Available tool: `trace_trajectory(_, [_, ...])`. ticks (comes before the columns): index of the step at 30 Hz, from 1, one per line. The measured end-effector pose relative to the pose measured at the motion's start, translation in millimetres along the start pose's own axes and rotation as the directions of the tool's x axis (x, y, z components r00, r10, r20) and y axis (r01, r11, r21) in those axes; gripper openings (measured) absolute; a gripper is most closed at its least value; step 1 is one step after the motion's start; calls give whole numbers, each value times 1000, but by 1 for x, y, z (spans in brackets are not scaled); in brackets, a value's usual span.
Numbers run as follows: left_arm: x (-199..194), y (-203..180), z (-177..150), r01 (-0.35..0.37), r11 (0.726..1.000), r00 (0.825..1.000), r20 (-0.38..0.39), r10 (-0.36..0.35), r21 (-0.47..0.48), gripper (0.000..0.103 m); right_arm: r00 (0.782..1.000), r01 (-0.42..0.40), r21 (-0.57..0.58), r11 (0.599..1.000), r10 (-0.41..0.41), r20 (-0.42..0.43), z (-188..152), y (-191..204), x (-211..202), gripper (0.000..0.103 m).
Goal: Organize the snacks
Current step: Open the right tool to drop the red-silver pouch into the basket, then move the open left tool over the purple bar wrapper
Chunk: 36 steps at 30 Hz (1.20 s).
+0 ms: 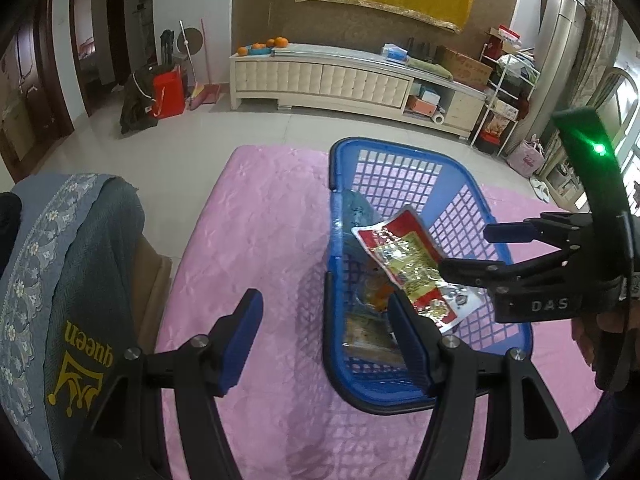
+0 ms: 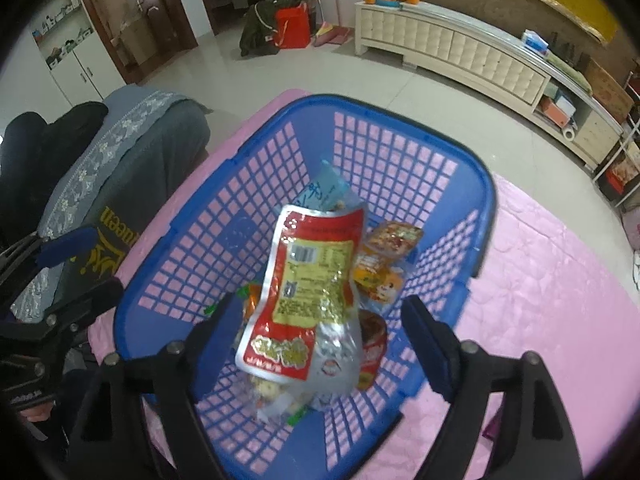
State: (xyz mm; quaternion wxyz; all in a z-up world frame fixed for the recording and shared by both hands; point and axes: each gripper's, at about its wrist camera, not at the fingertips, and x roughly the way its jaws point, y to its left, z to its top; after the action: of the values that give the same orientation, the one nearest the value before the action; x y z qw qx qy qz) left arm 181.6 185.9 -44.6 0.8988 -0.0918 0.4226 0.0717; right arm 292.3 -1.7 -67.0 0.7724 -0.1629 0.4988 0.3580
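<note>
A blue plastic basket (image 1: 496, 216) (image 2: 486, 208) stands on a pink cloth and holds several snack packets (image 2: 380, 264). A red and silver snack packet (image 1: 412, 264) (image 2: 308, 292) is in the air over the basket, between the open fingers of my right gripper (image 2: 320, 344), which touch it nowhere that I can see. My right gripper also shows in the left wrist view (image 1: 468, 250), reaching over the basket from the right. My left gripper (image 1: 324, 340) is open and empty, low over the basket's left rim; it shows at the left of the right wrist view (image 2: 76, 264).
A pink quilted cloth (image 1: 260, 240) (image 2: 552, 280) covers the table. A chair with a grey "queen" cover (image 1: 68, 280) (image 2: 132, 152) stands at the left. A long white cabinet (image 1: 320, 76) lines the far wall across a tiled floor.
</note>
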Motion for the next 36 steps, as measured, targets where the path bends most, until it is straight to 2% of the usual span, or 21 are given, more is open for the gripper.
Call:
trace_trajectory(10, [-20, -52, 2, 22, 995, 1000, 10, -23, 100, 63, 999, -4, 31, 999, 3, 38, -33, -27, -51, 85])
trace_trajectory(13, [-24, -69, 3, 28, 991, 999, 17, -31, 133, 68, 998, -7, 60, 998, 3, 62, -42, -40, -67, 85])
trace_trajectory(20, [-24, -114, 3, 48, 976, 999, 11, -51, 212, 70, 994, 17, 108, 994, -28, 108, -66, -74, -96, 85])
trace_trajectory(27, [-12, -160, -2, 80, 964, 997, -21, -77, 252, 70, 994, 46, 179, 983, -63, 87, -93, -110, -100, 85])
trace_trajectory(36, [14, -197, -1, 109, 954, 993, -77, -91, 279, 70, 995, 75, 305, 949, -90, 35, -126, -155, -92, 85])
